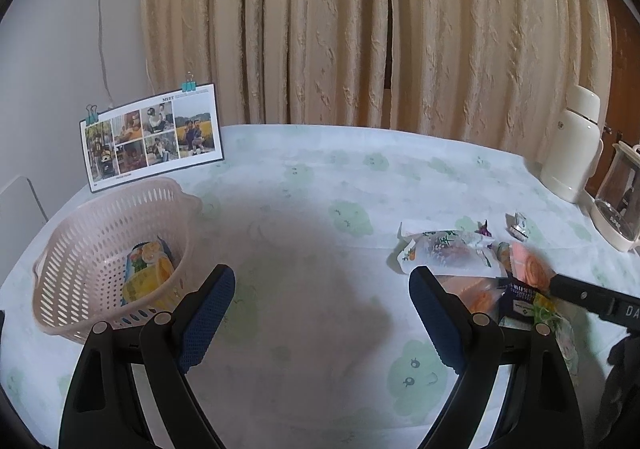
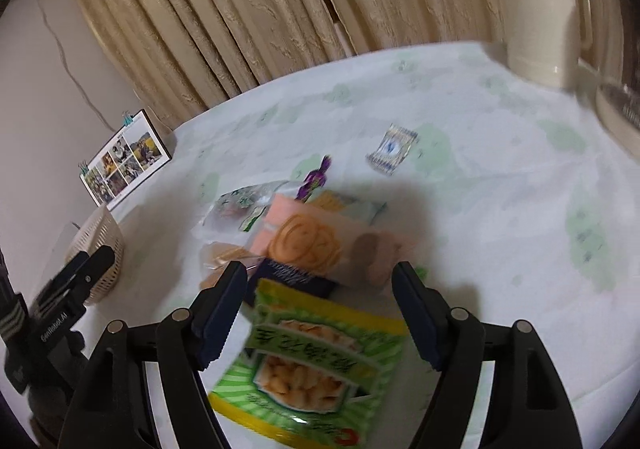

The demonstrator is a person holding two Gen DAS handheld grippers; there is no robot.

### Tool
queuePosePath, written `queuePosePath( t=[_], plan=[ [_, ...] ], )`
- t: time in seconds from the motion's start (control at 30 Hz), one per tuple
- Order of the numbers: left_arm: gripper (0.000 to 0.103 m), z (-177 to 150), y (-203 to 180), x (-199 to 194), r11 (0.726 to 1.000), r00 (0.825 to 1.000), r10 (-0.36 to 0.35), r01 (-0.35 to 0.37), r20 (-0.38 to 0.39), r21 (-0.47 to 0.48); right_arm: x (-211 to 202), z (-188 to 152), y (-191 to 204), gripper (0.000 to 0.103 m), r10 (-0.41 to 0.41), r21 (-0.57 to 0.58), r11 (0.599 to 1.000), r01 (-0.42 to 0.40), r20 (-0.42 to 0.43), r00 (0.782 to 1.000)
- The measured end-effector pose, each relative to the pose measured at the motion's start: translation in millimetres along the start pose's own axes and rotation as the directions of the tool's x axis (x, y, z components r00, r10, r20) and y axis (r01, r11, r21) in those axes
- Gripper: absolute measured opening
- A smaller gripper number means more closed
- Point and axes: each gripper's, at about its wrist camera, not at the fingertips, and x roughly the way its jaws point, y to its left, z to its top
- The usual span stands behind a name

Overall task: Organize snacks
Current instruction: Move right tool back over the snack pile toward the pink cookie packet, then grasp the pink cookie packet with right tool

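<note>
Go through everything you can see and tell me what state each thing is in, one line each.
Left gripper: open, empty.
Right gripper: open, above snack pile.
Basket: upright, holding one snack pack.
Green snack bag: lying flat, sealed.
Curtains: drawn shut.
Photo card: propped upright.
Thermos: upright, lid on.

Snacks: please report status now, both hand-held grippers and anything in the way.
Left hand-held gripper open, empty. Right hand-held gripper open over green bag. Basket holds one pack; pile remains. Path clear.
</note>
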Motion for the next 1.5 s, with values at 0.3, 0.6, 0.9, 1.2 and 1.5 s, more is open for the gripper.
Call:
queuePosePath(
  t=[0.3,0.6,0.9,1.2,1.5],
  plan=[
    [0.089,-2.0,-4.6,7.5,1.000,0.999,-0.027,0.027,-0.042,-0.001,20.7,33.4,2.6,0.072,0.044,-0.179,0.983,-0.043,0.002,0.999],
    [0.089,-5.4,-7.2,17.2,0.999,0.996,-0.042,0.041,-0.084,-0.012,45.9,23.2,11.0,0.072,0.075,-0.321,0.940,-0.118,-0.141,0.987],
    [0.089,-7.0,-8.6,21.3,0.999,0.993,-0.047,0.045,-0.104,-0.017,48.2,19.0,2.0,0.067,0.037,-0.297,0.952,-0.081,-0.152,0.988],
    [0.089,-7.7,-8.5,21.5,0.999,0.993,-0.048,0.046,-0.108,-0.018,33.1,16.8,-23.9,0.061,0.016,-0.166,0.985,-0.037,-0.129,0.992],
    [0.089,-8.0,-9.2,22.4,0.999,0.992,-0.053,0.052,-0.110,-0.015,25.9,8.0,-16.7,0.070,0.002,-0.296,0.954,-0.051,-0.163,0.987]
  ],
)
